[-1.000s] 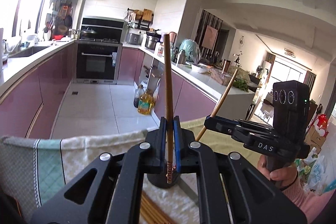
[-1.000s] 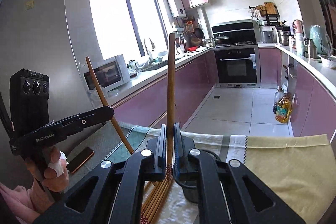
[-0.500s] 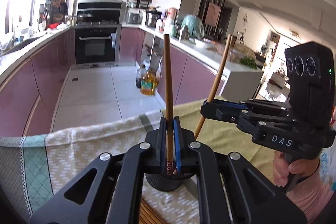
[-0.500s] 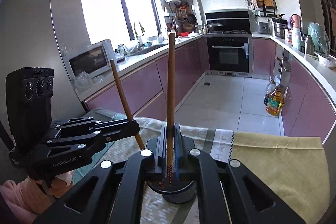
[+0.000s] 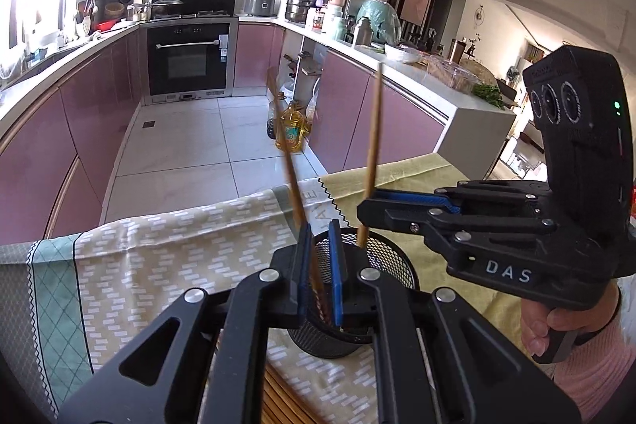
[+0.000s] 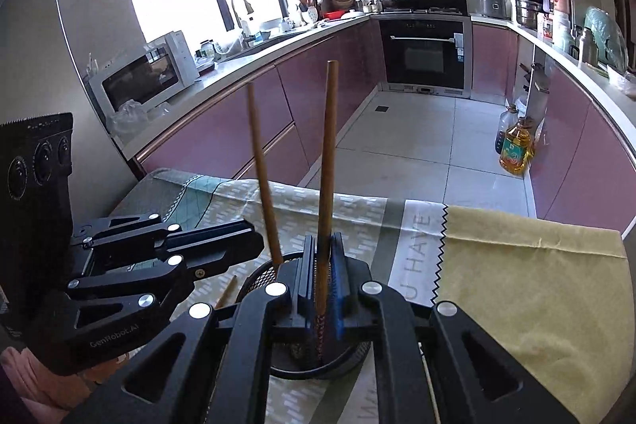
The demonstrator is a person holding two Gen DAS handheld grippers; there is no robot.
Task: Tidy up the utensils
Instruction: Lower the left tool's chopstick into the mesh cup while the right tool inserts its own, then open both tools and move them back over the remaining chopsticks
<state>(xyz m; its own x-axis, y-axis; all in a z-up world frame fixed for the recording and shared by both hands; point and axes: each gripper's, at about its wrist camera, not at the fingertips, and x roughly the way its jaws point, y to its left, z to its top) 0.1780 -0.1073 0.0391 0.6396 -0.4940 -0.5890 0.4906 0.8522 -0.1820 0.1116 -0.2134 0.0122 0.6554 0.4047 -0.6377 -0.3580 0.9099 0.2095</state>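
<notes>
Left wrist view shows a long brown wooden chopstick (image 5: 292, 181) standing between the blue pads of the left gripper (image 5: 318, 265). The stick is thin and straight, blurred, and leans a little to the left at the top. Its low end has a dark red pattern and dips into the black mesh cup (image 5: 391, 265). The left gripper's jaws are opening; there is a gap on each side of the stick, so the pads no longer press it.

The black mesh cup is round, with a wire net wall. It sits on a yellow and white patterned cloth (image 5: 167, 265). More chopsticks (image 5: 286, 400) lie flat on the cloth just in front of the cup.

A second chopstick (image 5: 371, 153) stands just right of the first one, in the right gripper (image 5: 367, 205), and its low end goes into the cup too. A hand (image 5: 556, 324) in a pink sleeve holds that gripper to the right of the cup.

Right wrist view shows that second chopstick (image 6: 328, 165) between the blue pads of the right gripper (image 6: 322, 265). These jaws are opening too, with a small gap beside the stick. Its patterned tip is down inside the cup (image 6: 258, 275). The first chopstick (image 6: 262, 177) stands just left of it, beside the left gripper (image 6: 238, 237).

Beyond the cup are a white tile floor, purple cupboards, a bottle of oil (image 6: 515, 150) and a black oven (image 6: 423, 54).
</notes>
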